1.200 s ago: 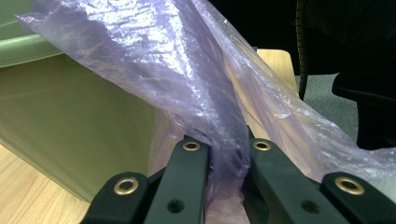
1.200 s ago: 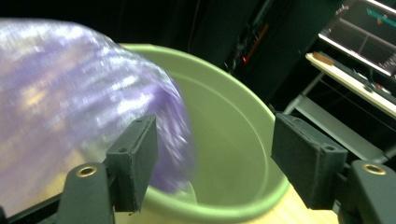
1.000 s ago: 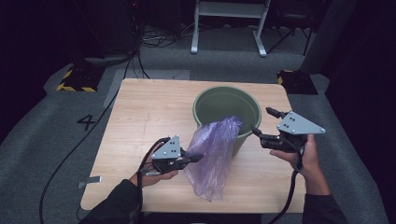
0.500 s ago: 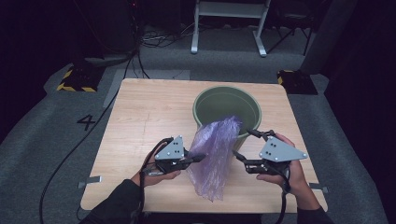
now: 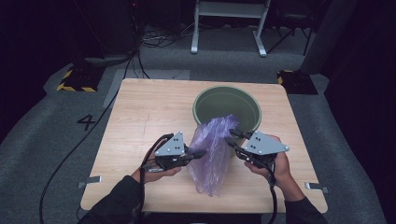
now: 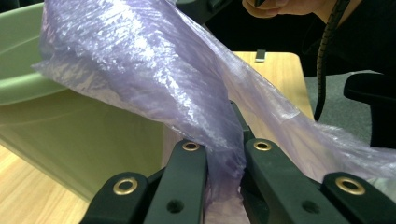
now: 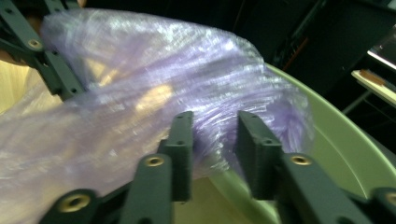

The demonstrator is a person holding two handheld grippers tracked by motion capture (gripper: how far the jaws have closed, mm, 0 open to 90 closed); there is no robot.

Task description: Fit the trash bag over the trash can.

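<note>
**— What's the bag doing on your end?**

I've got the purple plastic bag (image 5: 214,151) standing crumpled on the wooden table (image 5: 140,116), just in front of the green bucket (image 5: 227,108). Its upper end leans over the bucket's near rim, and its lower end trails toward my edge of the table. In the left gripper view the film (image 6: 154,79) sweeps up and across, with the bucket's wall (image 6: 70,135) right behind it.

**— And your tools?**

My left gripper (image 5: 200,153) sits at the bag's left side, jaws clamped tight on a bunched fold of film; in its own view (image 6: 223,161) the plastic is squeezed flat between the two black jaws. My right gripper (image 5: 230,136) is at the bag's right side, near the bucket's rim. Its jaws have just been closing, and its own view (image 7: 215,140) shows a wad of the bag (image 7: 154,93) between them. A gap remains between the jaws there, and the picture is blurred, so I cannot say whether the pads are pressing the plastic yet.

**— Anything else around?**

The bucket's inner wall (image 7: 345,140) curves off to the right in the right gripper view. In the high view a white metal frame (image 5: 229,21) stands on the grey floor beyond the table, and a black cable (image 5: 74,144) runs across the floor on the left.
</note>
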